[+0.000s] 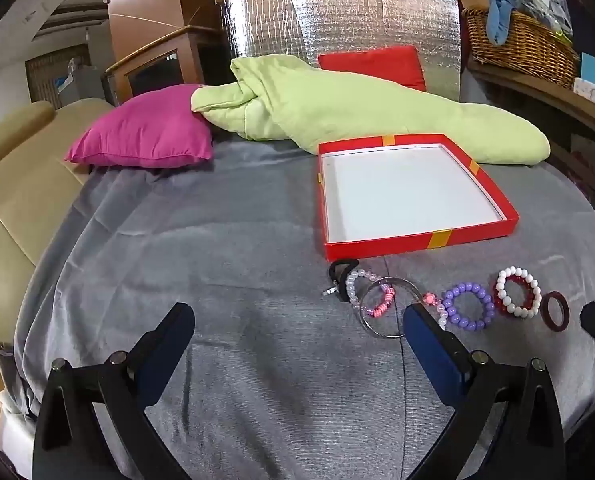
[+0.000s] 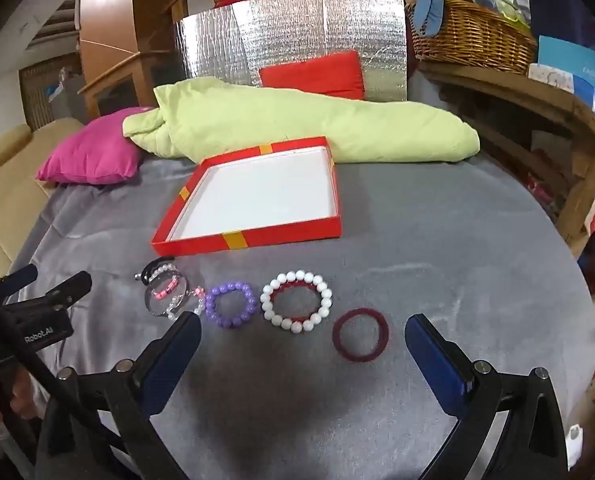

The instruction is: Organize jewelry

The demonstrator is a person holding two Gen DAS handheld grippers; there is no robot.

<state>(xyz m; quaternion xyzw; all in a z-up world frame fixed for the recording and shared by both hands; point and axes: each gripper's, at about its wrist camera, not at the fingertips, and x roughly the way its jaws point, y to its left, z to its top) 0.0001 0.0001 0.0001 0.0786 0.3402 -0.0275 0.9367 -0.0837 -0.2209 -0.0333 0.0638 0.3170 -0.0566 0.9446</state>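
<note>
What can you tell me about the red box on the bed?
The red box is a shallow, square, open tray, seemingly cardboard, with a plain white interior and yellow-orange stripes crossing its red walls. It holds nothing. It lies flat on the grey blanket, its far corner against or just short of the green quilt, with the bracelets lined up just in front of it.

Setting: a lived-in room of a home, used as a bedroom or sitting room. Evidence: grey blanket spread over a soft surface; pink cushion; red cushion; rumpled green quilt; beige sofa alongside; wooden cabinet; wicker basket of oddments on a cluttered wooden shelf
</note>
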